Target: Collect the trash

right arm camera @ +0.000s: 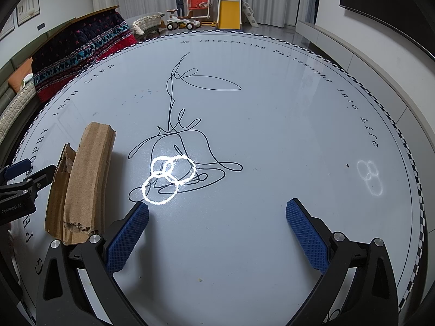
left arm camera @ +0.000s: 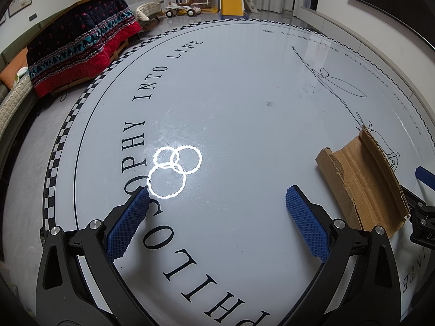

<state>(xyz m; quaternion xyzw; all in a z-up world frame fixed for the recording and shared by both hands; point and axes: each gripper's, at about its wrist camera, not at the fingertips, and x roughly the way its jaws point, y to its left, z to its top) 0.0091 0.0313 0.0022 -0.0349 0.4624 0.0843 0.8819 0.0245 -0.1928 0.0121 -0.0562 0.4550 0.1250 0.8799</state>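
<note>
A torn, curved piece of brown cardboard lies on the round white table. In the left wrist view it is to the right of my open, empty left gripper. In the right wrist view the cardboard lies to the left of my open, empty right gripper. Both grippers hover low over the table, the cardboard between them. Part of the right gripper shows at the left view's right edge, part of the left gripper at the right view's left edge.
The table has black lettering, a line drawing and a checkered rim. Bright ring-shaped light reflections lie on it. Beyond it are a quilt-covered table, a sofa, and children's toys with a yellow slide.
</note>
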